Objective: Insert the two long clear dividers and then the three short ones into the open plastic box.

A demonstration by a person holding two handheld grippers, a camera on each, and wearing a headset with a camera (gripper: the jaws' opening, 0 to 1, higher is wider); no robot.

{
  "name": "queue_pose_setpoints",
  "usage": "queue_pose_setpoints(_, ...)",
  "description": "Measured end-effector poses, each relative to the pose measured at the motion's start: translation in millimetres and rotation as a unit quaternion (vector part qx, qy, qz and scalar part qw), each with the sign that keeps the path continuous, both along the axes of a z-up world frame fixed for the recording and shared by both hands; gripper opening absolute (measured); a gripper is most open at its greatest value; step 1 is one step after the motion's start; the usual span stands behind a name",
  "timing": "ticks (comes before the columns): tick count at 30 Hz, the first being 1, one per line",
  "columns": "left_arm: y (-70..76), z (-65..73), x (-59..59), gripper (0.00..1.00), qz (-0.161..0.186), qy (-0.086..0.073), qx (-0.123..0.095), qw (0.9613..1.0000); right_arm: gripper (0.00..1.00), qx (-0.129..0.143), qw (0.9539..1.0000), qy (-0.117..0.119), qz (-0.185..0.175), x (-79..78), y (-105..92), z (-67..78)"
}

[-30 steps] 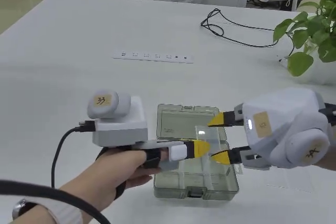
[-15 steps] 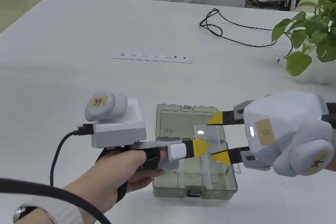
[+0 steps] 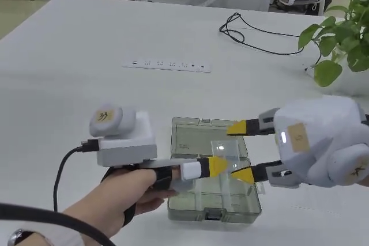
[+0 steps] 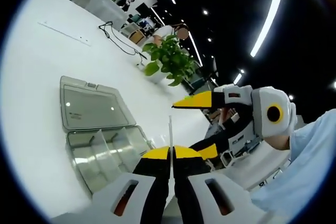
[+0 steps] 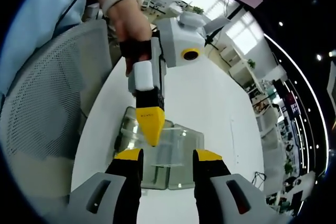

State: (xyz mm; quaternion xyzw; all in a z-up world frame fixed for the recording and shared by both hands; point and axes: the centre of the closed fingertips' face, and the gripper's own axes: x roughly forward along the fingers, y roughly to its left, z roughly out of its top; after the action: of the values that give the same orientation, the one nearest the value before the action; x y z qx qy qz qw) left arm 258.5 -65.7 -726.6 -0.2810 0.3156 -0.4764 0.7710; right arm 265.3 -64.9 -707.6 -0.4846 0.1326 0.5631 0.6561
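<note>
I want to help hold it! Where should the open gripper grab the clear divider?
Probably the free end of the clear divider beyond the left gripper, coming from where the right gripper is; it's a thin flat sheet, so pinch its faces.

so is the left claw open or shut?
Shut. In the left gripper view the left claw has both jaws pressed together on a thin clear divider, seen edge-on.

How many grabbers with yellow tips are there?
2. The left gripper is over the open box, shut on a clear divider. The right gripper faces it from the right, jaws open.
</note>
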Motion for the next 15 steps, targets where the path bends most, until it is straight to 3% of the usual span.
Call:
queue_pose_setpoints(2, 1.0, -1.1, -2.0, 0.0, -0.009, -0.009, 0.008, 0.9999, 0.38, 0.011, 0.9998, 0.018, -0.004, -0.4, 0.2, 3.2)
queue_pose_setpoints(3, 1.6, -2.2, -5.4, 0.0, -0.032, -0.039, 0.022, 0.9985, 0.38, 0.012, 0.999, 0.043, -0.007, -4.3, -0.6, 1.9)
queue_pose_setpoints(4, 2.2, -3.8, -6.8, 0.0, -0.039, -0.044, 0.03, 0.9978, 0.37, 0.014, 0.9987, 0.049, -0.01, -3.7, -1.1, 3.3)
queue_pose_setpoints(7, 2.1, -2.4, -14.4, 0.0, -0.077, -0.103, 0.052, 0.9904, 0.34, 0.024, 0.9951, 0.095, -0.004, -11.4, 0.4, 5.7)
queue_pose_setpoints(8, 2.0, -1.6, -16.3, 0.0, -0.086, -0.114, 0.055, 0.9883, 0.33, 0.027, 0.994, 0.106, -0.003, -13.1, 1.2, 6.9)
queue_pose_setpoints(10, 3.2, -1.8, -19.7, 0.0, -0.107, -0.155, 0.073, 0.9794, 0.31, 0.032, 0.9891, 0.144, 0.0, -19.9, 2.5, 8.5)
queue_pose_setpoints(11, 3.1, -1.5, -20.3, 0.0, -0.11, -0.16, 0.074, 0.9781, 0.3, 0.036, 0.9868, 0.158, 0.002, -21.7, 4.0, 10.7)
queue_pose_setpoints(13, 3.2, 2.1, -23.2, 0.0, -0.125, -0.201, 0.082, 0.9682, 0.25, 0.029, 0.9829, 0.182, 0.006, -26.5, 4.2, 11.2)
queue_pose_setpoints(14, 3.7, 3.1, -26.2, 0.0, -0.134, -0.211, 0.087, 0.9643, 0.24, 0.029, 0.9832, 0.18, 0.008, -25.7, 5.1, 11.8)
queue_pose_setpoints(15, 4.3, 3.0, -26.2, 0.0, -0.138, -0.223, 0.094, 0.9605, 0.23, 0.021, 0.9808, 0.193, 0.012, -29.5, 5.1, 10.7)
